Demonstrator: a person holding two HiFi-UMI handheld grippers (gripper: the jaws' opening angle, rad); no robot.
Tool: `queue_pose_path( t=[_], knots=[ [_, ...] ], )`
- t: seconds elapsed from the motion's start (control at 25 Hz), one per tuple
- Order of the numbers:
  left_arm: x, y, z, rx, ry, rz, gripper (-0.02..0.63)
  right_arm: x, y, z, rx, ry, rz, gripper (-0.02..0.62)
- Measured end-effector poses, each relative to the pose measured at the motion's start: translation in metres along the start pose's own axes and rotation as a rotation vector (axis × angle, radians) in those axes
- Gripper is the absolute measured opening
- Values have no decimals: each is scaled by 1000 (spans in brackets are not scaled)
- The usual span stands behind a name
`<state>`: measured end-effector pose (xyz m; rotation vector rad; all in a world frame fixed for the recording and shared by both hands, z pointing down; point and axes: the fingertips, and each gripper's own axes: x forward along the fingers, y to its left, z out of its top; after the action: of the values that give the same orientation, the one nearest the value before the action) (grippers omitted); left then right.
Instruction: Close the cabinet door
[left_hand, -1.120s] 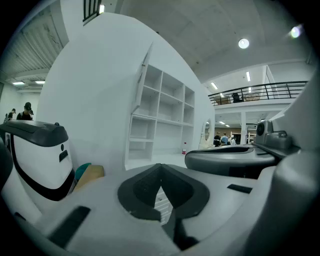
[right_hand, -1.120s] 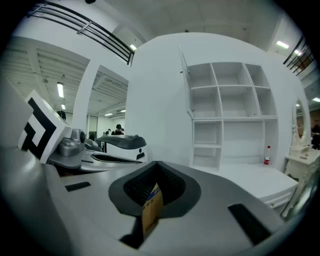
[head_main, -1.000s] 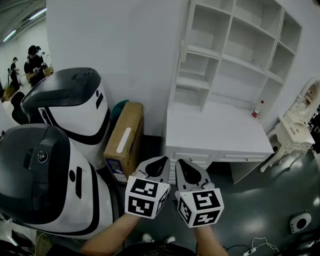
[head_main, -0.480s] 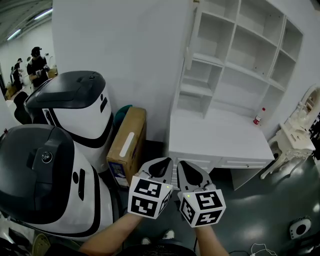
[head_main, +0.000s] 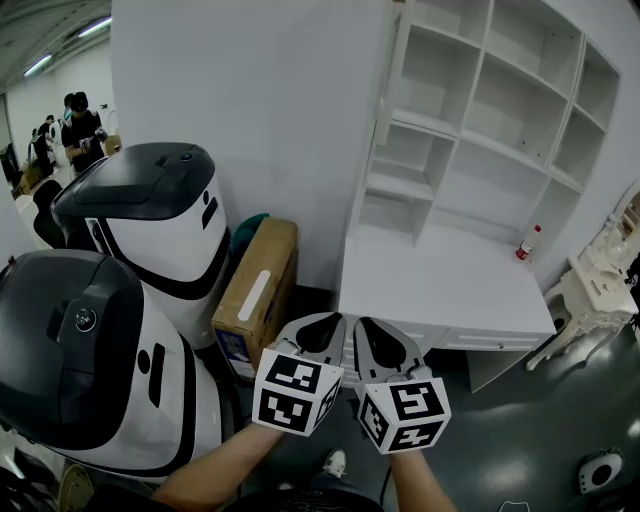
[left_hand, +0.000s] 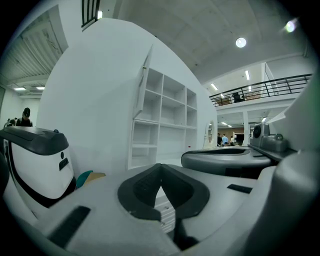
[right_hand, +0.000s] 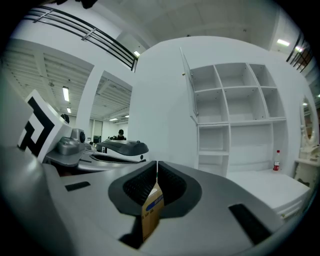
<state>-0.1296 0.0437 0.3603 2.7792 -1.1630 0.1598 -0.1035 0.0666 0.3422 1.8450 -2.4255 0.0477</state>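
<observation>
Cabinet door: the narrow white cabinet door (head_main: 384, 95) stands swung out from the left side of the tall white open-shelf unit (head_main: 468, 133), seen almost edge-on, above the left end of the flat white desk (head_main: 440, 285).
Left gripper: the left gripper (head_main: 322, 322) is held low before the desk's front edge, jaws pressed together at the tips, pinching nothing.
Right gripper: the right gripper (head_main: 367, 325) is just beside it, jaws likewise pressed together and empty.
In the way: the desk top lies between both grippers and the door, which is well apart from them.
Left side: a near white-and-black rounded machine (head_main: 90, 380) and a far one (head_main: 150, 215); a brown cardboard box (head_main: 255, 290) leans between the far machine and the desk.
Desk top: a small red-capped bottle (head_main: 524, 244) stands upright near the right rear corner.
Right side: an ornate white dressing table (head_main: 600, 285) stands on the dark floor.
</observation>
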Motion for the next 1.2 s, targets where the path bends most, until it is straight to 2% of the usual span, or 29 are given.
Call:
queue_pose_path(
  t=[0.72, 1.2],
  knots=[
    [111, 13, 30, 2, -16, 76, 12, 70, -93, 12, -4, -23, 81, 21],
    [163, 3, 56, 12, -30, 142, 12, 90, -141, 31, -17, -51, 162, 21]
  ],
)
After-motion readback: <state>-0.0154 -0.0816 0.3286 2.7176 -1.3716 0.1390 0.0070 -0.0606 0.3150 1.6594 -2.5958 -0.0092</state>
